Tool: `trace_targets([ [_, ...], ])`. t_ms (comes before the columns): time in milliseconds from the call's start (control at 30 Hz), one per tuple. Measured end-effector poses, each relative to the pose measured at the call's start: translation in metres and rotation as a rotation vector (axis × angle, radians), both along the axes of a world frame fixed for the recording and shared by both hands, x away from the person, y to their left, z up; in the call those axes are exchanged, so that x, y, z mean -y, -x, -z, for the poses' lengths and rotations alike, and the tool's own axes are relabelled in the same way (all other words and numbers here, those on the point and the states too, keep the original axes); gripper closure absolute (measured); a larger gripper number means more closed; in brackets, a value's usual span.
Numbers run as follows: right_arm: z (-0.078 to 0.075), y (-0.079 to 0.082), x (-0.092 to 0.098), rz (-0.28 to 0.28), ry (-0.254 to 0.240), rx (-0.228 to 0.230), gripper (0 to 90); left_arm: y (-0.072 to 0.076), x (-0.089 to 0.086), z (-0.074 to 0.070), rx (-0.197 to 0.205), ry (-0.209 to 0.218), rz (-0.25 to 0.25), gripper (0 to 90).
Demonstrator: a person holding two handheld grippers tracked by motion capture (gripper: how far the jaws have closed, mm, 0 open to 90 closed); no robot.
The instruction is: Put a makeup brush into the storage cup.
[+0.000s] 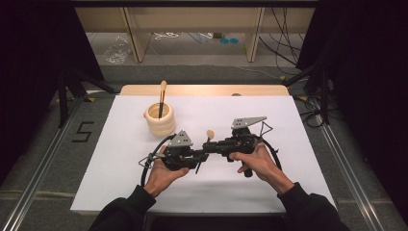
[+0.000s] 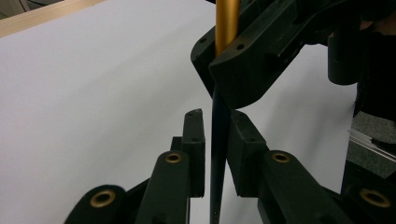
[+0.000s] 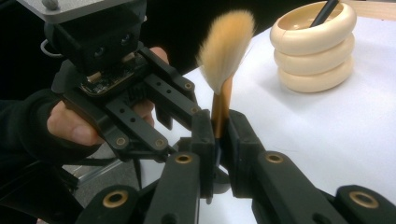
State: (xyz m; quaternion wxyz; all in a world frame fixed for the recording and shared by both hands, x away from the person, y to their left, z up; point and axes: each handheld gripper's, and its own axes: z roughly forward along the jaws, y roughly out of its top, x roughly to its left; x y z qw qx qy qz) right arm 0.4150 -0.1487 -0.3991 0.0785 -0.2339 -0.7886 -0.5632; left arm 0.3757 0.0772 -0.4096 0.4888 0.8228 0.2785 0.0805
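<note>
A makeup brush (image 1: 210, 134) with tan bristles (image 3: 226, 46), a gold ferrule (image 2: 226, 23) and a dark handle (image 2: 219, 140) stands upright above the middle of the white table (image 1: 110, 163). My right gripper (image 1: 210, 146) (image 3: 218, 116) is shut on the ferrule just under the bristles. My left gripper (image 1: 202, 155) (image 2: 215, 116) faces it from the left, lower down. Its jaws straddle the dark handle, with a thin white gap beside one pad (image 2: 194, 140). A cream ringed holder (image 1: 160, 120) (image 3: 315, 51) stands behind, with a second brush (image 1: 162, 91) in it.
A wooden strip (image 1: 202, 90) runs along the table's far edge. Black cables (image 1: 144, 166) loop from both grippers over the table. Metal rails (image 1: 43, 163) and dark stands flank the table, and wooden shelf legs (image 1: 134, 33) rise beyond it.
</note>
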Motion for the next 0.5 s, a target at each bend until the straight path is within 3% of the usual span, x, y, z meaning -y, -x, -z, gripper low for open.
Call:
trace_targets([
  [133,-0.0001,0.0001,0.0000,0.012,0.021,0.003,83.4,0.0001,0.0000,0.0005,-0.005,-0.007,-0.005,81.1],
  [433,0.0005,-0.0011,-0.0007,0.002,0.007,0.004,82.6,0.0007,0.0000,0.0005,-0.007,-0.003,-0.014,83.1],
  [500,0.0002,-0.0011,-0.0001,0.015,0.007,-0.002,75.9,-0.0006,-0.0015,0.0009,-0.005,0.000,-0.021,83.2],
])
